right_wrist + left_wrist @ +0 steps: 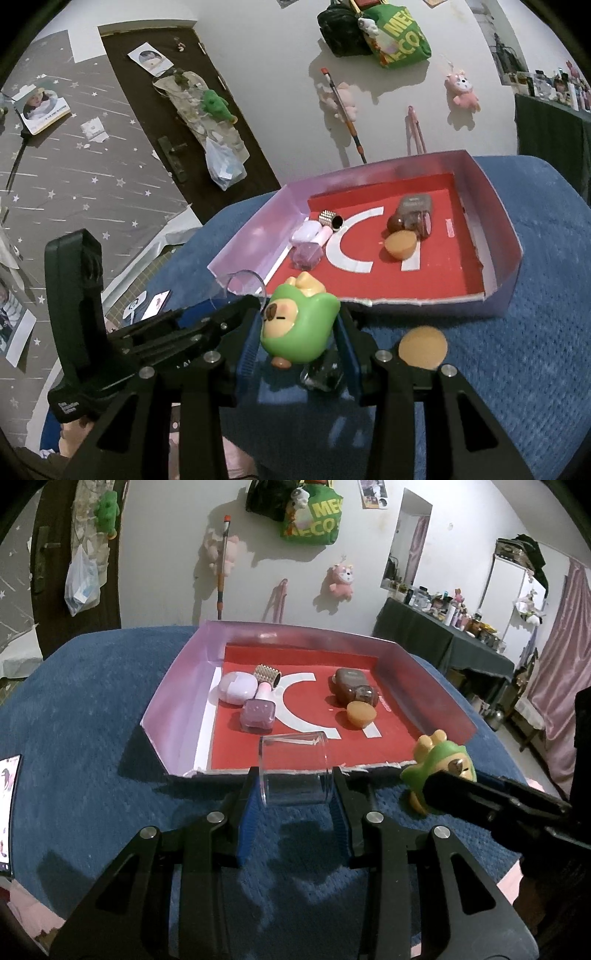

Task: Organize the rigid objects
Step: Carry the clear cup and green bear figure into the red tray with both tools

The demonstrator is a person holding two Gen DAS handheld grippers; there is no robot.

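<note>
My left tool (295, 786) is clamped on a clear glass cup (295, 771), held on its side between the pads just at the near edge of the pink tray (177, 686). My right tool (299, 332) grips a green toy figure (299, 325), also just short of the tray's near edge, to the right of the cup. Inside the tray lie a nail polish bottle (258, 712), a brown bottle (354, 690) and an orange disc (362, 713). A second orange disc (423, 347) rests on the blue tabletop (92, 709), near right of my right tool.
</note>
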